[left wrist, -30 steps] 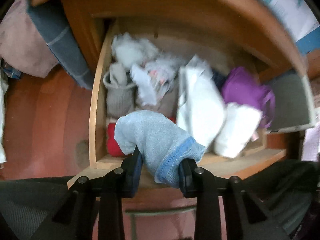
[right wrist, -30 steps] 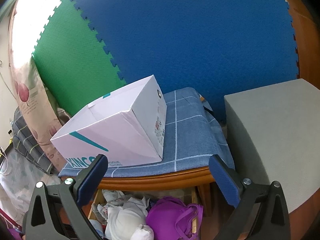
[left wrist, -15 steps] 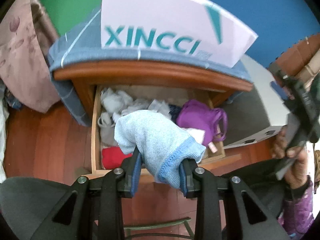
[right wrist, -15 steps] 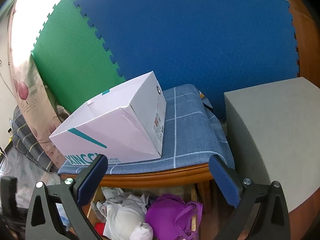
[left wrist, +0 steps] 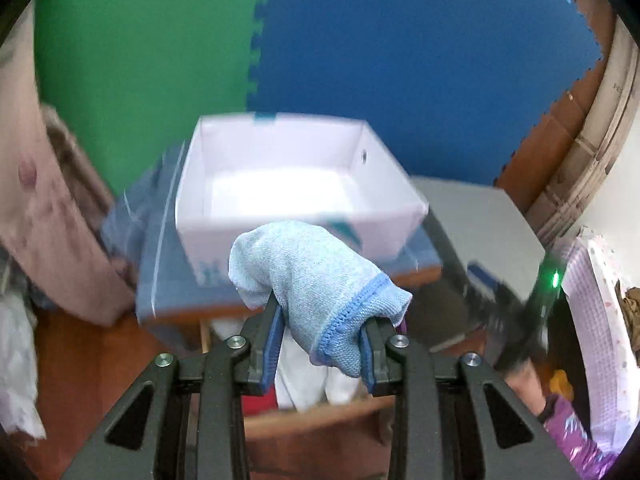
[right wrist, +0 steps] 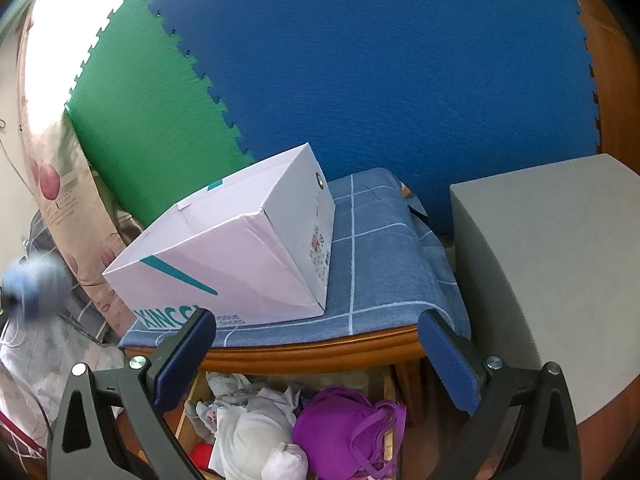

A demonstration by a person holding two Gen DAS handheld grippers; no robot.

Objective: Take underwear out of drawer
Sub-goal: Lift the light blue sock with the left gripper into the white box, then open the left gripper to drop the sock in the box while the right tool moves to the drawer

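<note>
Held light-blue underwear (left wrist: 316, 292) pinched in the left gripper (left wrist: 322, 346) short of the white box (left wrist: 296, 184) ahead, right gripper (right wrist: 316, 360) gaping empty; risked slipping from that shallow bite.

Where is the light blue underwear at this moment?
In the left wrist view, the light blue underwear is clamped in the left gripper, held up in front of the white box, above the open drawer.

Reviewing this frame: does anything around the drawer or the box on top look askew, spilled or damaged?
Only the white box: it sits skewed on the blue checked cloth. The drawer is a jumble of clothes, none spilled or damaged.
</note>
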